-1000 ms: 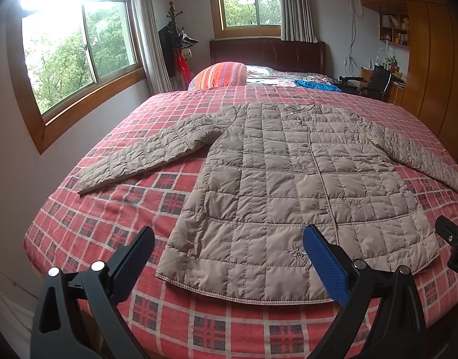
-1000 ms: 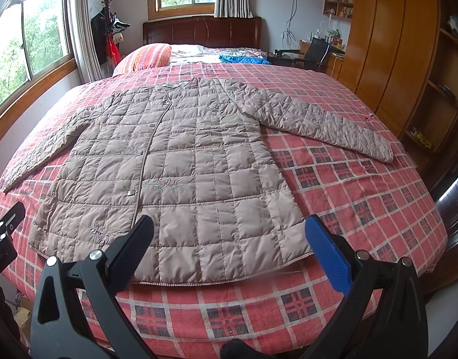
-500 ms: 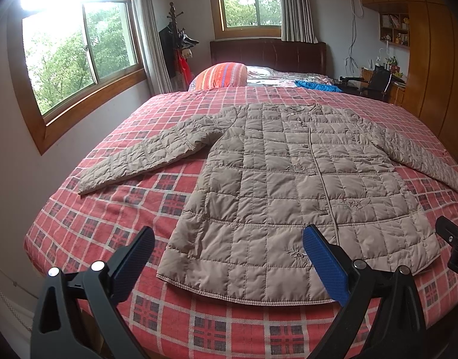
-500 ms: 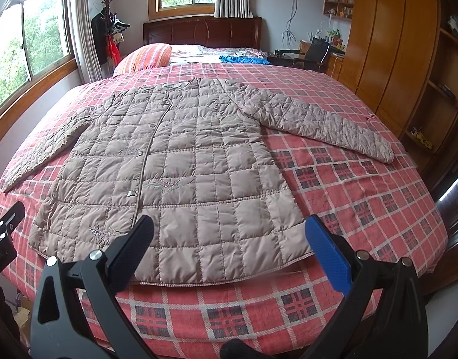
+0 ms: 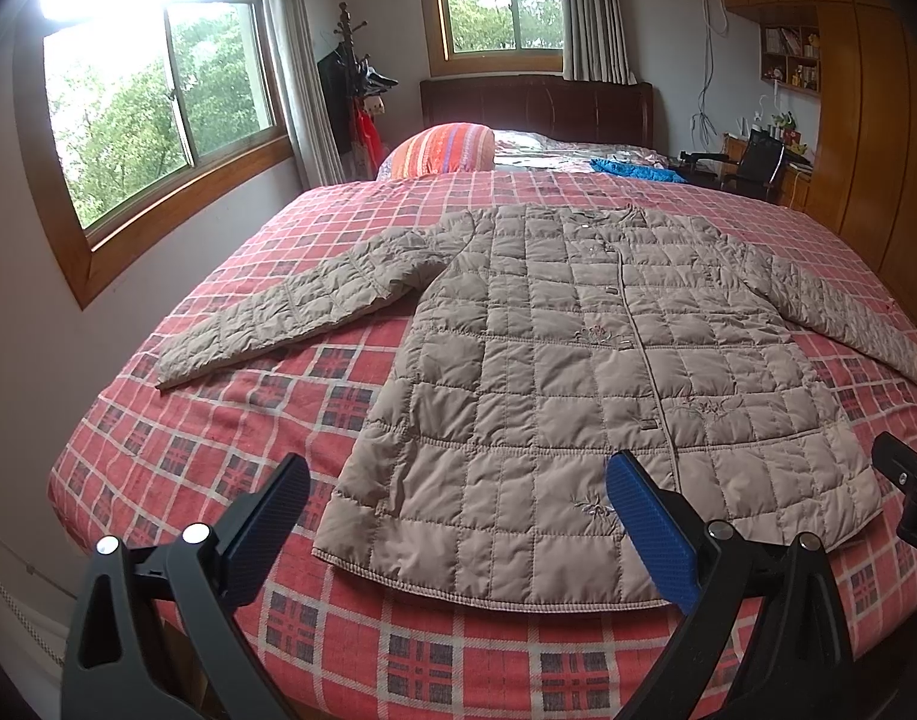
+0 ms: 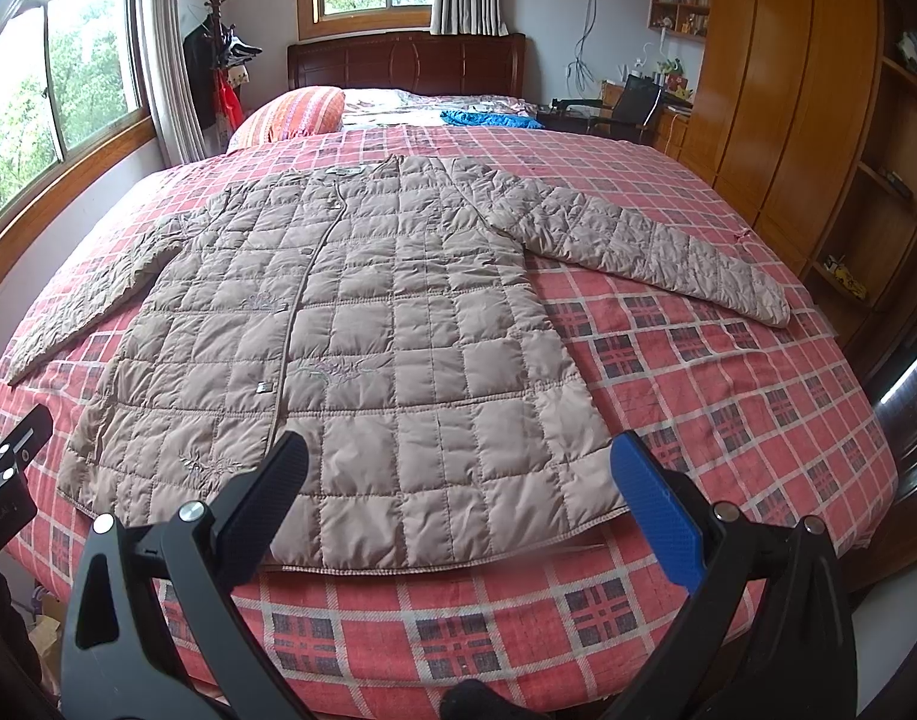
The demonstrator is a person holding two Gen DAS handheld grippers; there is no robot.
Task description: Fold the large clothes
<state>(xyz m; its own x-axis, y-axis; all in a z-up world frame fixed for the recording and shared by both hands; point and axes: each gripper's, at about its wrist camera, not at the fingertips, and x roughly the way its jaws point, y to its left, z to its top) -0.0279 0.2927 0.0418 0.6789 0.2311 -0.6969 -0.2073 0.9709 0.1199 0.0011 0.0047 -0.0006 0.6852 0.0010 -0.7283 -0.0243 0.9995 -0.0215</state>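
Here, going from the left, a big window [image 5: 158, 120] is letting in glare beside the bed [image 5: 218, 420], and a coat rack [image 5: 353, 78] is standing in the corner past it. A striped pillow [image 5: 443, 147] is lying near the headboard [image 5: 536, 108], with a blue cloth [image 5: 629, 169] just to its right. The jacket [image 5: 578, 372] is lying flat and face up across the red plaid cover, buttoned, its sleeves spreading out to either side and its hem nearest the cameras. The left gripper [image 5: 458, 507] is hovering above the hem's left part, jaws standing wide apart and gripping nothing; nothing is lying between it and the jacket. In the right wrist view the right gripper [image 6: 458, 483] is hanging over the hem's right part, equally wide and empty, apart from the cloth. The edge of the other tool is poking in at each view's side. Farther right, a chair [image 6: 635, 105] is sitting at a cluttered desk, and a wooden wardrobe [image 6: 788, 90] is lining the wall well apart from the right sleeve [image 6: 650, 246]
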